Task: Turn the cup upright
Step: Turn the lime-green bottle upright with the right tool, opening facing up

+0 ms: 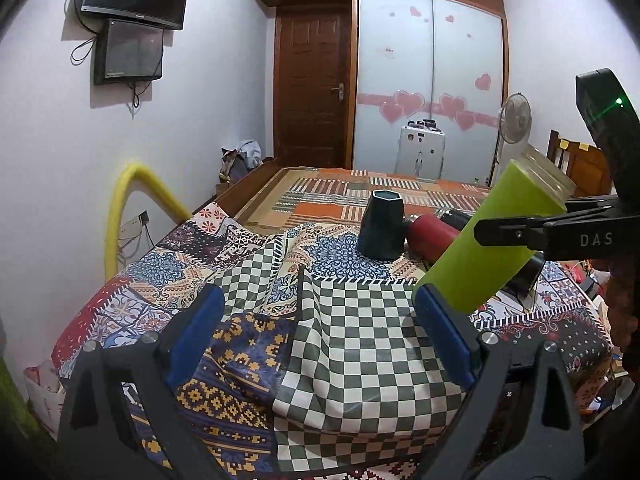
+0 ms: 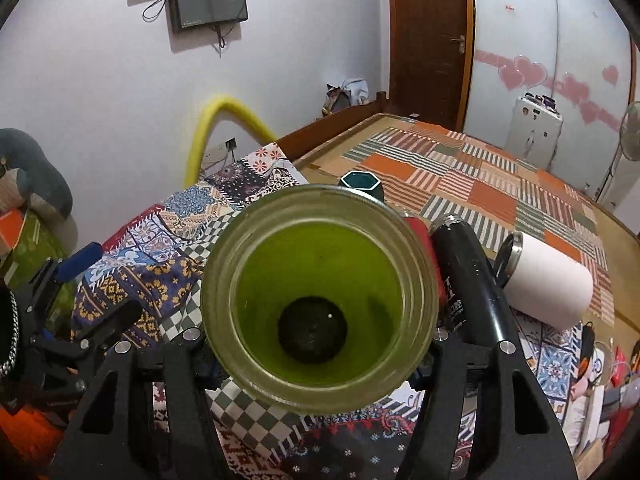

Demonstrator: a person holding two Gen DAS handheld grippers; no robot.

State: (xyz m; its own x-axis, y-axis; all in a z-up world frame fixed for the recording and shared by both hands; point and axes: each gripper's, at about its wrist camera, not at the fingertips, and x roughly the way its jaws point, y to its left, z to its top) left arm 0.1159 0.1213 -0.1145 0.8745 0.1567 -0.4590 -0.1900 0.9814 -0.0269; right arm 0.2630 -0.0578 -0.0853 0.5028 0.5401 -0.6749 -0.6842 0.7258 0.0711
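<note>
A green cup with a clear threaded rim (image 1: 496, 236) is held tilted, its base near the bedspread and its mouth up to the right. My right gripper (image 1: 484, 232) is shut on it around the middle. In the right wrist view the cup's open mouth (image 2: 320, 296) faces the camera between the right gripper's arms, whose fingertips are hidden behind it. My left gripper (image 1: 320, 320) is open and empty over the checkered cloth, its right pad (image 1: 440, 332) close to the cup's base.
A dark hexagonal cup (image 1: 382, 226) stands upside down on the patchwork bedspread (image 1: 168, 264). A red bottle (image 1: 430, 236), a black bottle (image 2: 468, 276) and a white flask (image 2: 548, 280) lie beside it. The wall is to the left, a wardrobe beyond the bed.
</note>
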